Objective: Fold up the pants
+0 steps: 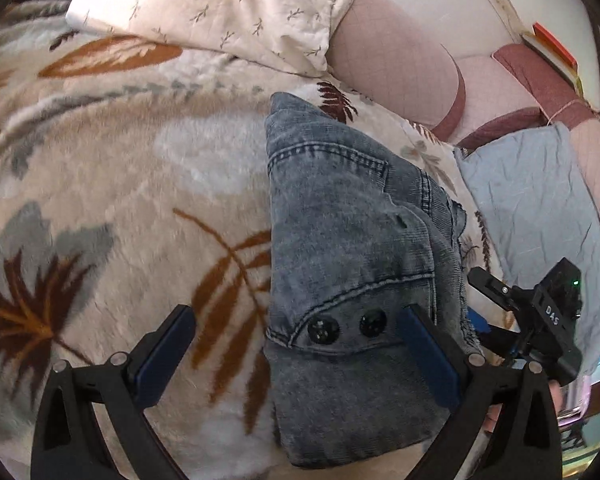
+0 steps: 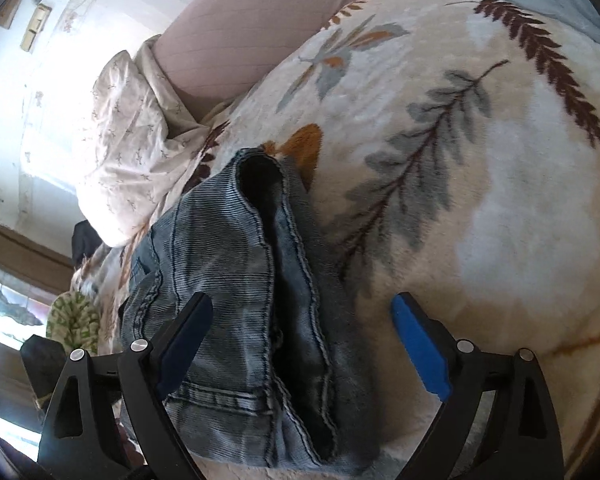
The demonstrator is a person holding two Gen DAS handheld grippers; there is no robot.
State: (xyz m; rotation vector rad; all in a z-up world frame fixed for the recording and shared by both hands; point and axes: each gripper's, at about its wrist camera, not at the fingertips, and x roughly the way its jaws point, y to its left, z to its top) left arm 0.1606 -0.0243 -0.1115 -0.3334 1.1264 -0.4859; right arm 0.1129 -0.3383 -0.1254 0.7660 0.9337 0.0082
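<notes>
Grey-blue denim pants (image 1: 340, 240) lie folded into a compact stack on a leaf-patterned fleece blanket (image 1: 120, 160), with two dark buttons showing near the front. My left gripper (image 1: 298, 316) hovers over the stack's near end, open wide. One of its fingers is above the denim, the other above the blanket. In the right wrist view the same pants (image 2: 240, 280) show layered hems and a seam. My right gripper (image 2: 302, 308) is open above them, and nothing is pinched between its blue pads. The right tool's black body (image 1: 552, 312) sits just right of the pants.
A cream pillow (image 1: 220, 4) with small sprigs lies at the head of the bed against a pink padded headboard (image 1: 392, 64). A pale blue cloth (image 1: 532, 200) lies right of the pants. A green patterned item (image 2: 72, 320) sits off the bed's edge.
</notes>
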